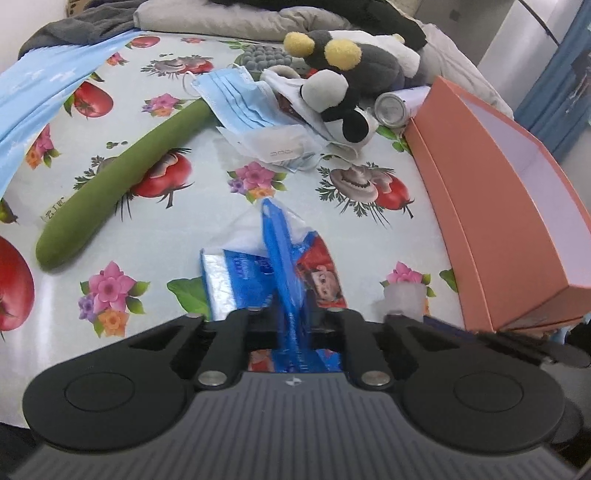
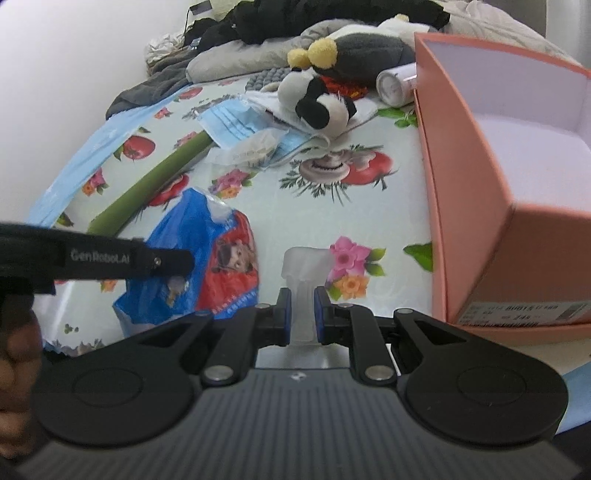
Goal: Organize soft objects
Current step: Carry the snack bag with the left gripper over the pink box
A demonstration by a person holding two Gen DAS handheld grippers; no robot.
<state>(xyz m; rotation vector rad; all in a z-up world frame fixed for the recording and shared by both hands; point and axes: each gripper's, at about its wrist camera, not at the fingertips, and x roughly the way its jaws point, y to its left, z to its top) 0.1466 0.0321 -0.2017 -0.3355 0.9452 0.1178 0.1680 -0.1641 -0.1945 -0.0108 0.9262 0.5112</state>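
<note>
My left gripper (image 1: 291, 321) is shut on a blue and red plastic tissue pack (image 1: 280, 258), pinching a fold of its wrapper just above the table; the pack and that gripper's finger (image 2: 162, 260) also show in the right wrist view (image 2: 207, 258). My right gripper (image 2: 302, 314) is shut on a translucent white soft piece (image 2: 304, 273), which also shows in the left wrist view (image 1: 404, 299). An open pink box (image 2: 517, 236) stands right of it, also visible in the left wrist view (image 1: 517, 221). A black and white plush (image 1: 340, 96), face masks (image 1: 236, 99) and a green soft stick (image 1: 122, 177) lie further back.
A floral tablecloth (image 1: 332, 251) covers the table. A white can (image 1: 395, 107) lies beside the plush next to the box's far corner. Grey and black clothes (image 1: 229, 22) are heaped along the back edge. A light blue sheet (image 1: 44, 96) hangs at the left.
</note>
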